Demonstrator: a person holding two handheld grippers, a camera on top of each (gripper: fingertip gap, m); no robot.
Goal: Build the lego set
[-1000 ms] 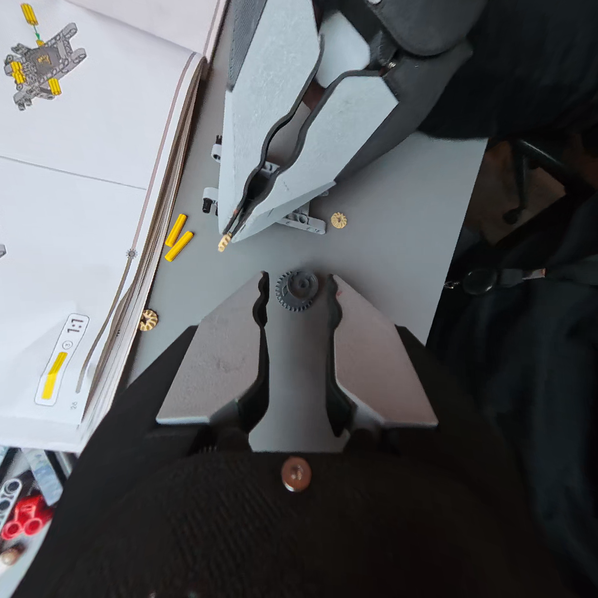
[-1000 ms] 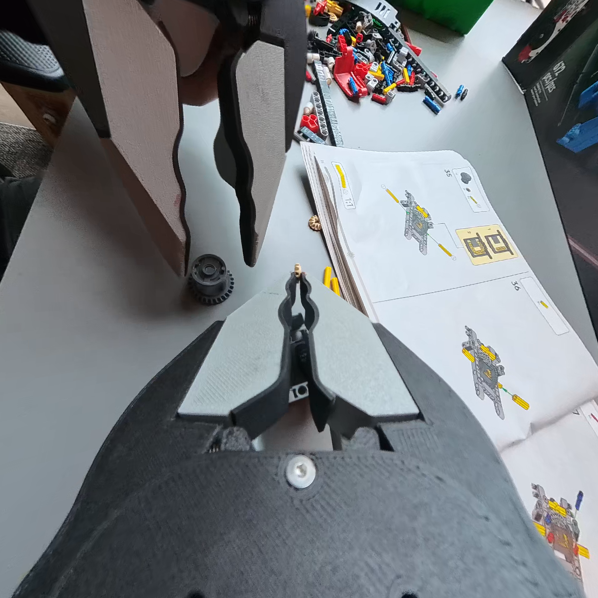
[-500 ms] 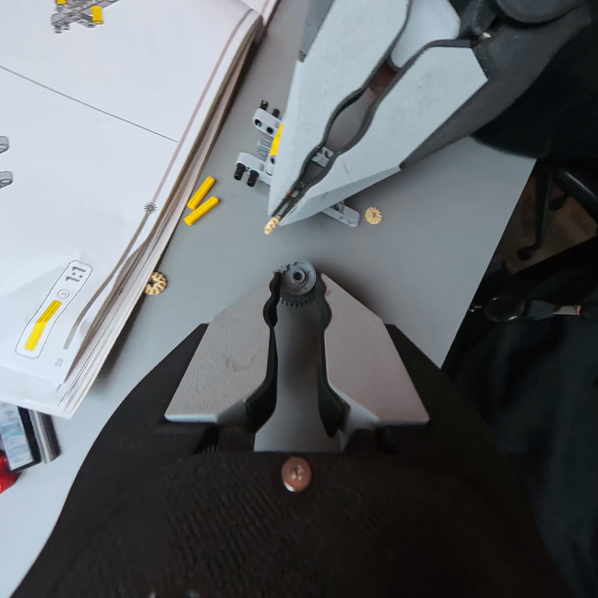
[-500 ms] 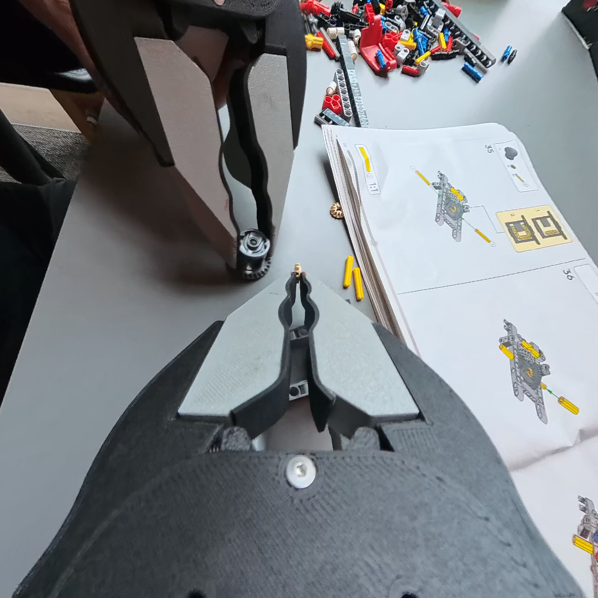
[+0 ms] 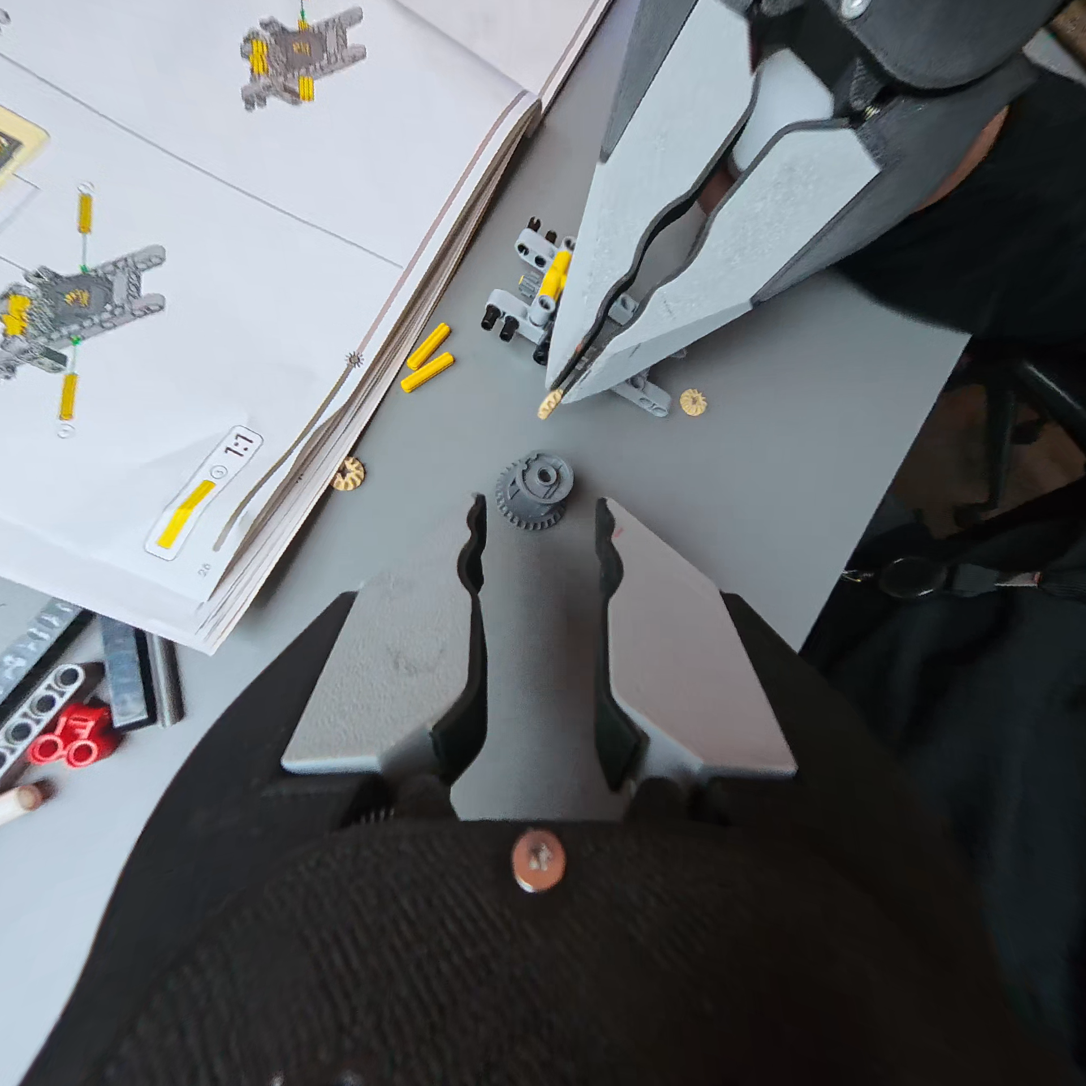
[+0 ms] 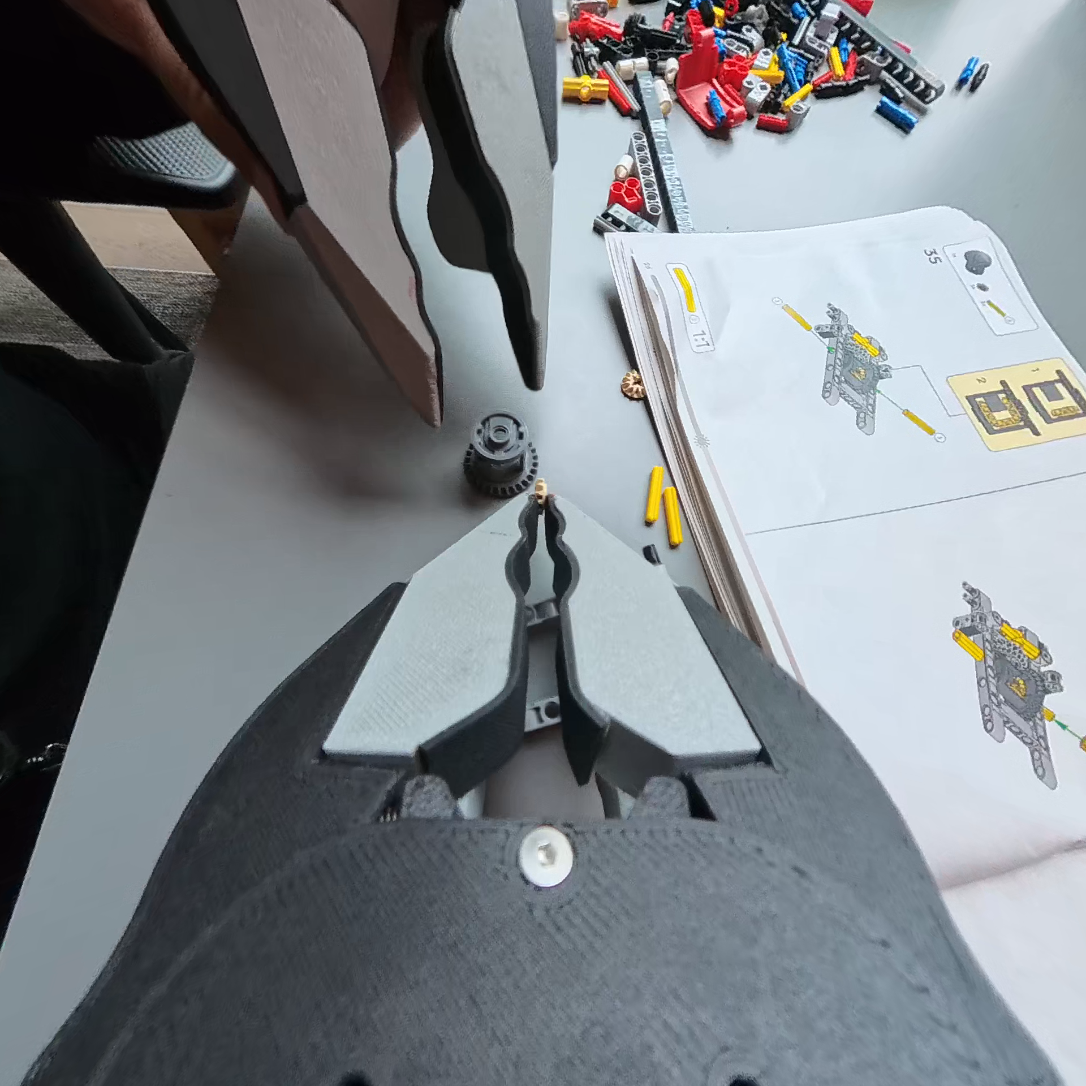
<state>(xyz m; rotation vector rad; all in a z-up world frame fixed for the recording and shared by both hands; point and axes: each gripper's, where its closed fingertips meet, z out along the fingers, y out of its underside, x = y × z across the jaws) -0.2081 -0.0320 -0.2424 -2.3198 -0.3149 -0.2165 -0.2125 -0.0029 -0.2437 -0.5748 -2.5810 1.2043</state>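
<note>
Left tool (image 5: 539,508) spread wide above grey counter (image 5: 764,470), empty; dark grey differential gear (image 5: 533,489) lies just beyond its tips, untouched. Right tool (image 6: 540,499) pinched tight on small tan gear (image 6: 540,489), beside differential gear. Two yellow axles (image 6: 663,510) near open instruction booklet (image 6: 852,470); loose brick pile (image 6: 752,64) farther back.

Office-like — grey desk (image 6: 305,529), chair (image 6: 147,170), carpet (image 6: 88,305).
</note>
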